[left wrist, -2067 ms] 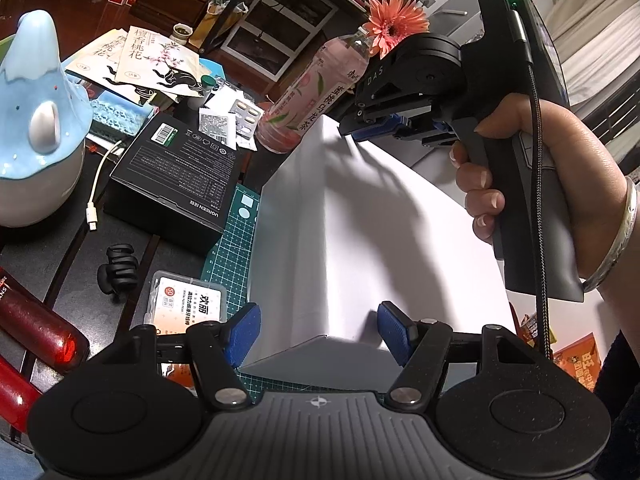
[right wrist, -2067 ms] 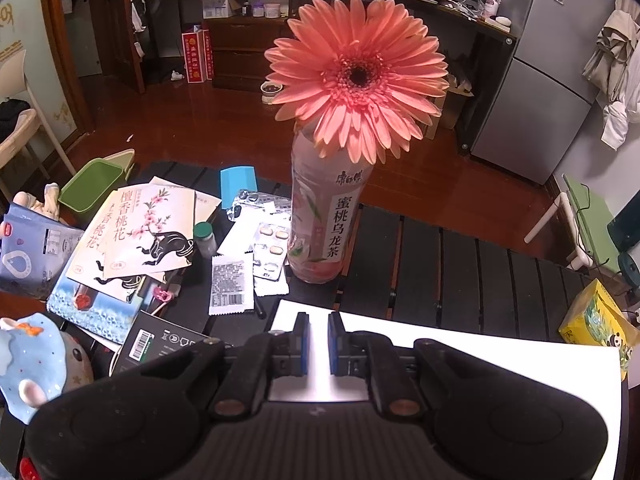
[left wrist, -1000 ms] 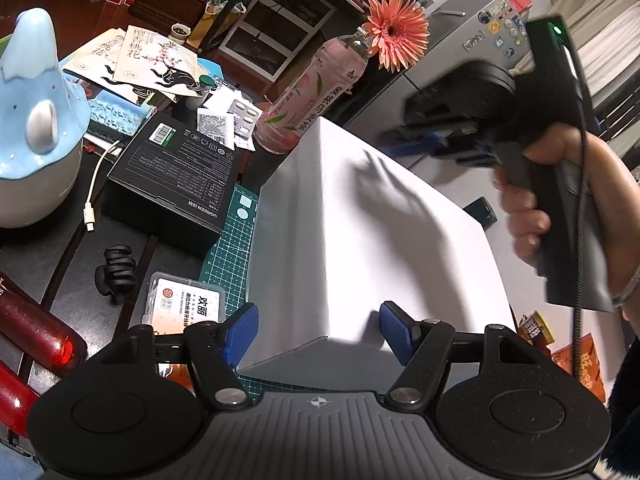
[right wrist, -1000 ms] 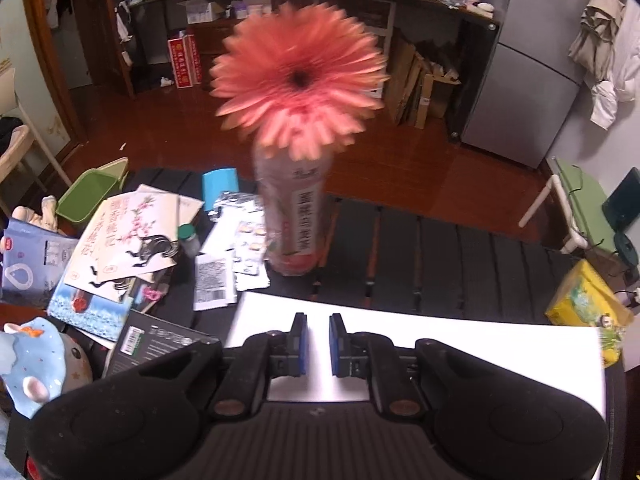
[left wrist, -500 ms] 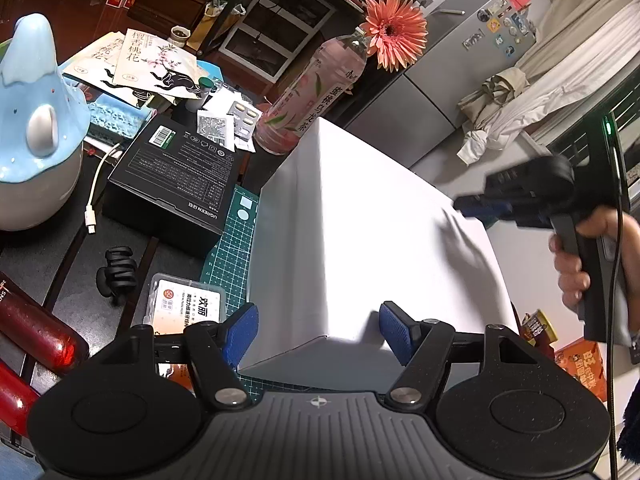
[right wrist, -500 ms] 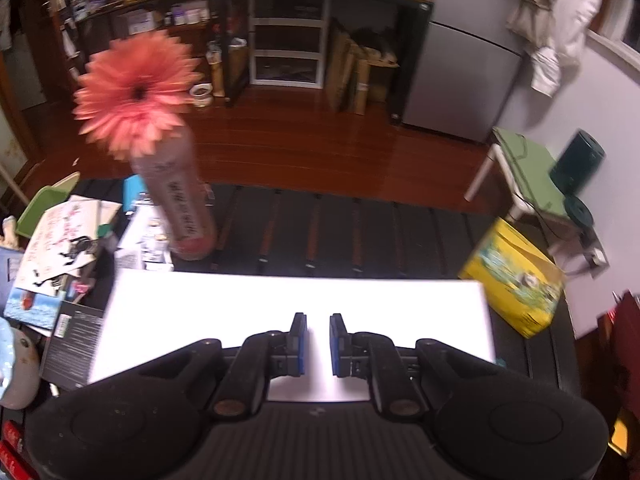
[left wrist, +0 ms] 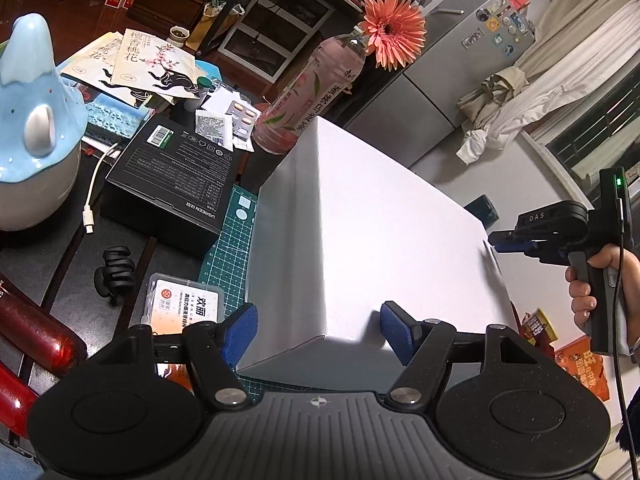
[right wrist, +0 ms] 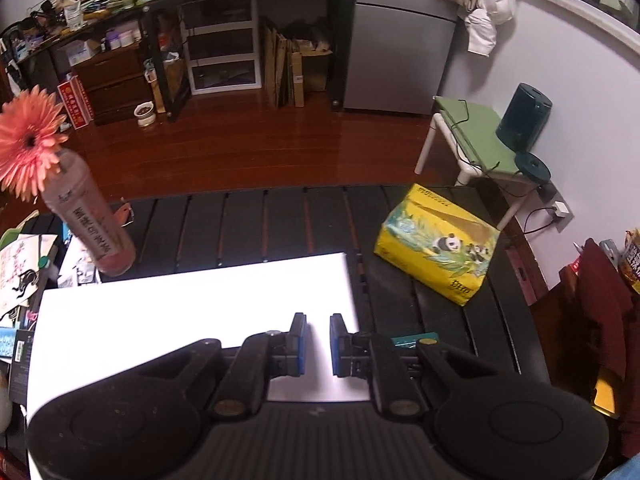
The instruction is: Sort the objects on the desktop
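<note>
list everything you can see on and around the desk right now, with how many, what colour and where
white box: one, white, centre of the desk, a near corner between the left fingers
drink bottle: one, pink, behind the box, holding a flower
flower: one, orange-pink, in the bottle neck
black box: one, black, left of the white box
hair claw: one, black, near left
small clear case: one, clear with an orange label, beside the left fingers
cutting mat: one, green, under the white box
tissue pack: one, yellow, right side of the desk
shark figure: one, blue and white, far left
left gripper: one, black with blue pads, open around the box corner
right gripper: one, black with blue pads, shut, over the box's right end
</note>
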`<action>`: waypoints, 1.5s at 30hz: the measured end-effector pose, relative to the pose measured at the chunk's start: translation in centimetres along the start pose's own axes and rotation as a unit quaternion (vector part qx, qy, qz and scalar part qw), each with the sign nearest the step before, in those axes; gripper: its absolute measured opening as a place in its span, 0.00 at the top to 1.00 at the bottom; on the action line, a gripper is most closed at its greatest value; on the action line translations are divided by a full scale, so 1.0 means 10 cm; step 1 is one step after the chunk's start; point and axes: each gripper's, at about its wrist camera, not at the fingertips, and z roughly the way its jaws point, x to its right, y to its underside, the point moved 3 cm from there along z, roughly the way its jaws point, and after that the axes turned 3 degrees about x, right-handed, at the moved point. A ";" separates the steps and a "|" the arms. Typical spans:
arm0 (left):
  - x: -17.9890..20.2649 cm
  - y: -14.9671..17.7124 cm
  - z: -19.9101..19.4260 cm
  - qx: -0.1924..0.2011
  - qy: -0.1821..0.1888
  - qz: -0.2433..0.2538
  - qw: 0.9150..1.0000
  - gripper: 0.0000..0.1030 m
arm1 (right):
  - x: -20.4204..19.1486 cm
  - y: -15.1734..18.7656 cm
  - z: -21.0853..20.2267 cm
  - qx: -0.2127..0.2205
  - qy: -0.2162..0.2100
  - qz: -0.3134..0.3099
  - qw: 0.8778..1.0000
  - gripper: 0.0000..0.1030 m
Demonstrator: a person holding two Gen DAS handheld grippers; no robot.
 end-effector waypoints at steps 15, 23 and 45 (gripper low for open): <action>-0.01 0.00 0.01 -0.002 0.002 -0.003 1.000 0.32 | 0.10 -0.08 0.18 0.025 0.010 0.031 0.999 0.90; -0.01 0.00 0.02 -0.003 0.005 -0.004 1.000 0.32 | 0.07 -0.10 0.19 0.025 0.010 0.024 0.999 0.90; 0.01 0.01 0.04 -0.007 0.006 -0.001 1.000 0.32 | 0.09 0.04 0.35 0.012 0.011 0.028 0.999 0.90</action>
